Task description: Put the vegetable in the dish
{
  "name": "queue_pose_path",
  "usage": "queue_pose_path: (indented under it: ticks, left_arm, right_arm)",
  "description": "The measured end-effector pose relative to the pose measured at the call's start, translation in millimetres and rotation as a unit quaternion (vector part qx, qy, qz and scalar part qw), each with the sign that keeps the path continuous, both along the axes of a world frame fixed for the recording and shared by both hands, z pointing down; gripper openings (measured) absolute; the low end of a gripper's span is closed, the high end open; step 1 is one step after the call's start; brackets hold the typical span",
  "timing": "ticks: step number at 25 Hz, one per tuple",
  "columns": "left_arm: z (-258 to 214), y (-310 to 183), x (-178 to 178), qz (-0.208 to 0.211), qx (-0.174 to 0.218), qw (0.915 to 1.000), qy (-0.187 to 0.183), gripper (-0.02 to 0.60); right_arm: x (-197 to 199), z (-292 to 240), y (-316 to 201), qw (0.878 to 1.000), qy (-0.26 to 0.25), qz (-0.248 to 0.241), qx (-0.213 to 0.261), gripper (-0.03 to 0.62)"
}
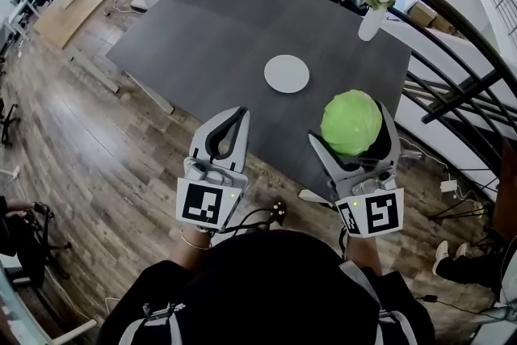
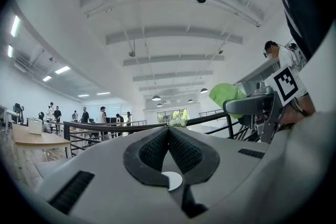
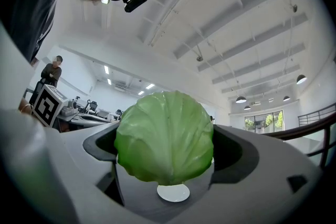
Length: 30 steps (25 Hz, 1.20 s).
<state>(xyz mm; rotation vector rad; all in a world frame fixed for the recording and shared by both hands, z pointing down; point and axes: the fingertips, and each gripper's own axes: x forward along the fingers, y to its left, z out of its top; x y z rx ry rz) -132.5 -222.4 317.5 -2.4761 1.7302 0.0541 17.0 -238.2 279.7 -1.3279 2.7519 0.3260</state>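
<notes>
Right gripper view: the cabbage (image 3: 164,136) hides the upper part of the dish (image 3: 174,193). Left gripper view: the closed left claw (image 2: 169,129) masks part of the dish. Distant people (image 2: 103,114) are too small to detail.

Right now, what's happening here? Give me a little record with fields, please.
Left claw: shut, empty
Right claw: shut on the green cabbage
Dish: white, empty, on the dark table, ahead of both claws
Also there: vase of white flowers near the table's far edge
Task status: cabbage not yet in the dish
</notes>
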Motion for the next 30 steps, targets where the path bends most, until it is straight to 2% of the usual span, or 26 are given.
queue_pose_path:
  ticks: [13,30]
  left_arm:
    - [-2.2,-16.4,0.5,-0.016,0.007,0.9998,-0.007,0.0]
    - [-0.3,-49.0,21.5,-0.023,0.011,0.9997,-0.008,0.0]
  right_arm:
    - [0.8,-2.6,-21.4,1.0,0.004,-0.018,0.009,0.525]
    - [19.4,1.8,-54.9,0.999,0.005,-0.031,0.009,0.525]
